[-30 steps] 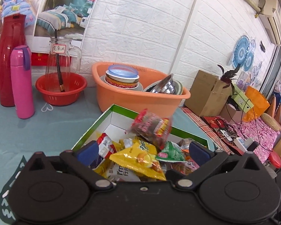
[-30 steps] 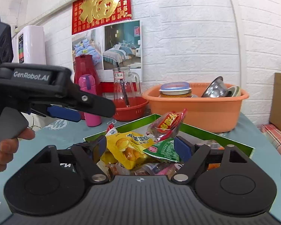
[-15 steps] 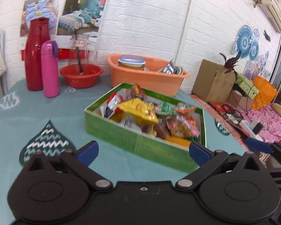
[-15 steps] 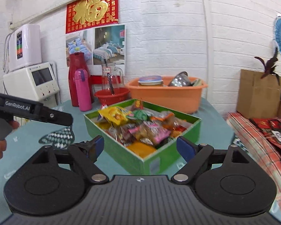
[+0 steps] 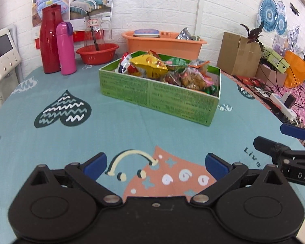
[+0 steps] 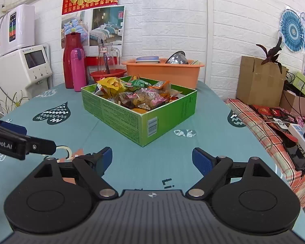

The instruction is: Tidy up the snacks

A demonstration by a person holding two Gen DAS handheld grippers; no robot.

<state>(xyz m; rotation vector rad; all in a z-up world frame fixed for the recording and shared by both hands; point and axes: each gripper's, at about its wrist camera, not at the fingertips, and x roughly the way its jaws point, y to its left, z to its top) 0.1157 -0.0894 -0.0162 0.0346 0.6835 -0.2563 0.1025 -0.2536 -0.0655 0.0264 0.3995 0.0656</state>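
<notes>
A green cardboard box (image 5: 156, 99) (image 6: 120, 116) stands mid-table, heaped with snack packets, a yellow chip bag (image 5: 148, 65) (image 6: 110, 84) on top at its far left. My left gripper (image 5: 155, 165) is open and holds nothing, low over the near tablecloth, well short of the box. My right gripper (image 6: 152, 159) is open too with nothing between its pads, near the box's front corner. Each gripper shows at the edge of the other's view.
Behind the box stand an orange basin (image 5: 162, 41) with dishes, a red bowl (image 5: 97, 52) holding a glass jug, a pink flask (image 5: 66, 48) and a red thermos (image 5: 50, 38). A white appliance (image 6: 22, 69) is left; cardboard boxes, cables and a power strip (image 6: 299, 132) lie right.
Both grippers have drawn back from over the box toward the near table edge. The box, once close beneath them, now sits at a distance. Both stayed open.
</notes>
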